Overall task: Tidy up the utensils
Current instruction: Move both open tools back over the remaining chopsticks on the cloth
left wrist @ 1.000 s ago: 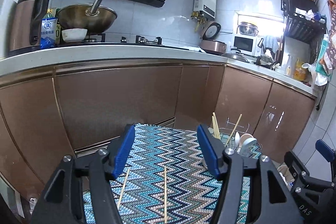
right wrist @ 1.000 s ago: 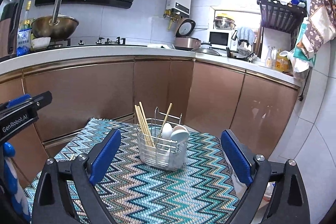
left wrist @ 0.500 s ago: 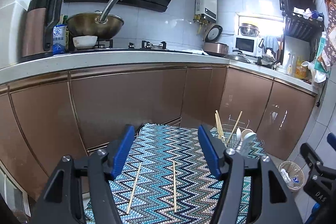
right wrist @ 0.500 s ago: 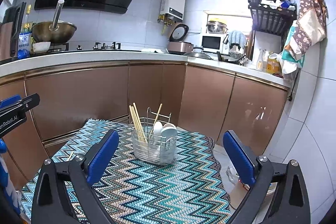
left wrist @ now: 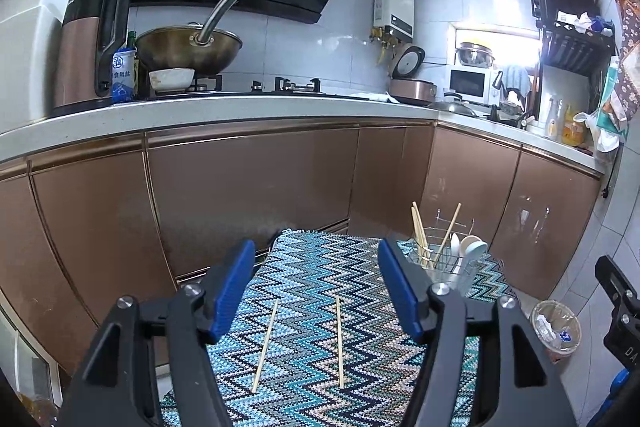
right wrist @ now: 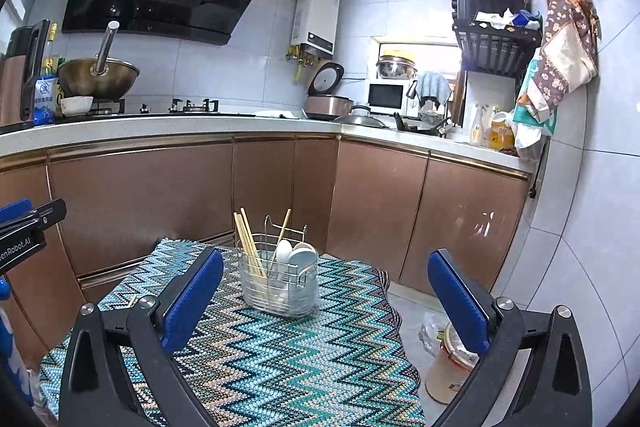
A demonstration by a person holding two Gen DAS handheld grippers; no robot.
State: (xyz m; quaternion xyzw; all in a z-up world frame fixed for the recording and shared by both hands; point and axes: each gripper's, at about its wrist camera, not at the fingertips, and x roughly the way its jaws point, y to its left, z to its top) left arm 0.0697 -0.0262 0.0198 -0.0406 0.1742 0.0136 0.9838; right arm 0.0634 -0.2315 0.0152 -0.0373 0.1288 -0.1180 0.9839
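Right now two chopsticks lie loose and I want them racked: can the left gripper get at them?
Probably yes: the left gripper is open above both chopsticks, with only bare cloth between.

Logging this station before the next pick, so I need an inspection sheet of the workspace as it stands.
Surface: zigzag cloth covers the table.
Job's things: two loose chopsticks lie apart on the cloth; wire caddy holds chopsticks and spoons.
Clutter: nothing seen on the cloth.
Grippers: left gripper open, empty; right gripper open, empty.
Cables: nothing seen.
Surroundings: brown cabinets, wok, bin on the floor.
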